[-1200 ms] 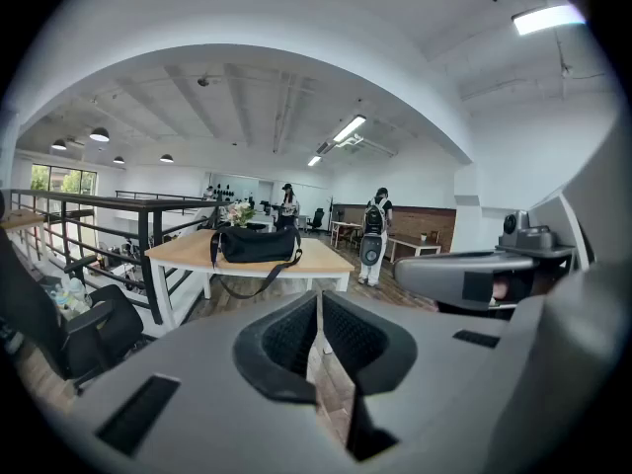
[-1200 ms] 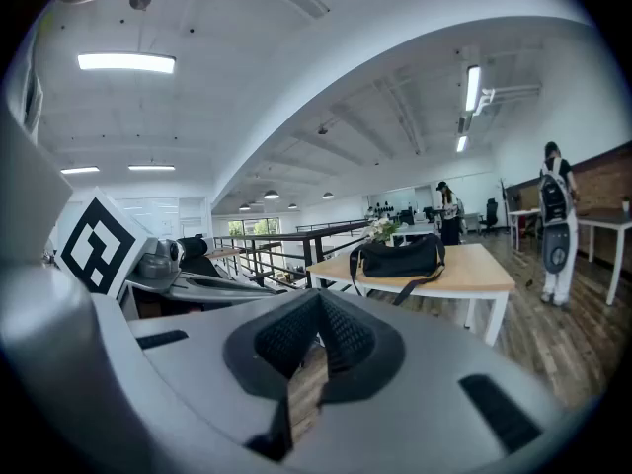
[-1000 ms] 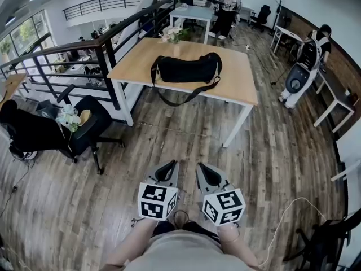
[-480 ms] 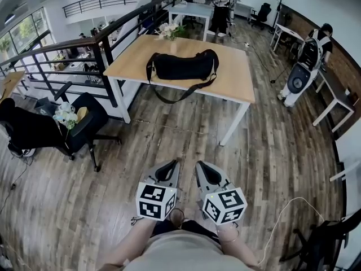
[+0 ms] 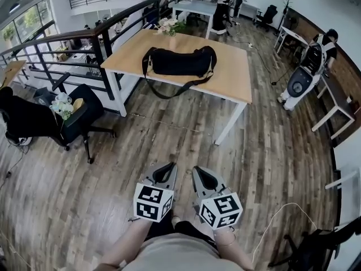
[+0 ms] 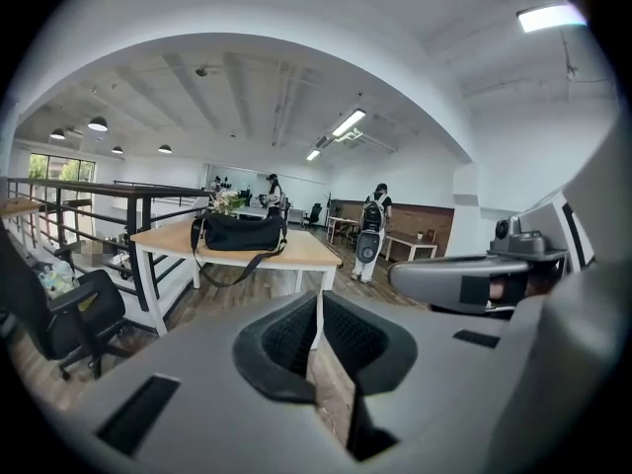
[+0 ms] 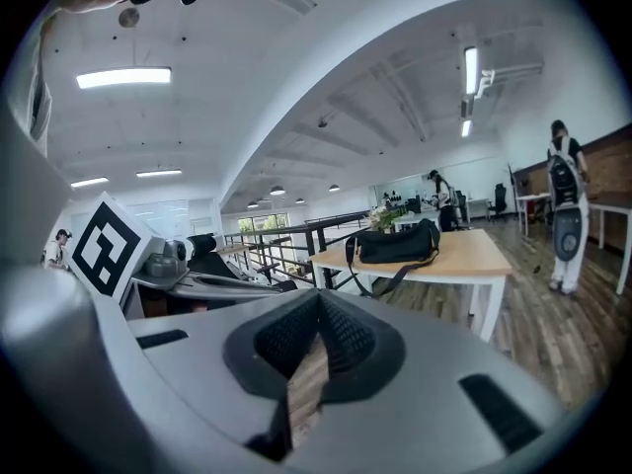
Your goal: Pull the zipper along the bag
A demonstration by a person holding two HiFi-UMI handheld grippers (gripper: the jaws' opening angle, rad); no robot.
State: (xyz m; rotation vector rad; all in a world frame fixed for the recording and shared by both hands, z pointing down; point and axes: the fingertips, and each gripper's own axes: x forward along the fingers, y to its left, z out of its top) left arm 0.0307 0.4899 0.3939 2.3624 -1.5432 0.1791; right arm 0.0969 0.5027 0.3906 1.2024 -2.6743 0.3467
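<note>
Fingertips (image 5: 168,171) of the left gripper (image 5: 172,165) and of the right gripper (image 5: 195,169) lie together in the head view; both grippers are held low before the person's body, side by side, empty, pointing toward the table (image 5: 240,81). Between them and the table we see a wide stretch of wooden floor (image 5: 186,134); a dark railing (image 5: 84,38) and a black office chair (image 5: 70,120) border it on the left, and a person (image 5: 326,45) stands far at the right. The black bag (image 5: 179,62) lies lengthwise on the table, close to its nearer edge and well apart from both grippers; its strap (image 5: 169,92) hangs in a loop over that edge, and the zipper is too small for us to tell. In the left gripper view the two dark pads meet at their tips, with nothing between them, and the bag sits far ahead, a little left of the jaws. In the right gripper view the pads are pressed on each other as well, empty, and the bag shows ahead to the right on the table.
</note>
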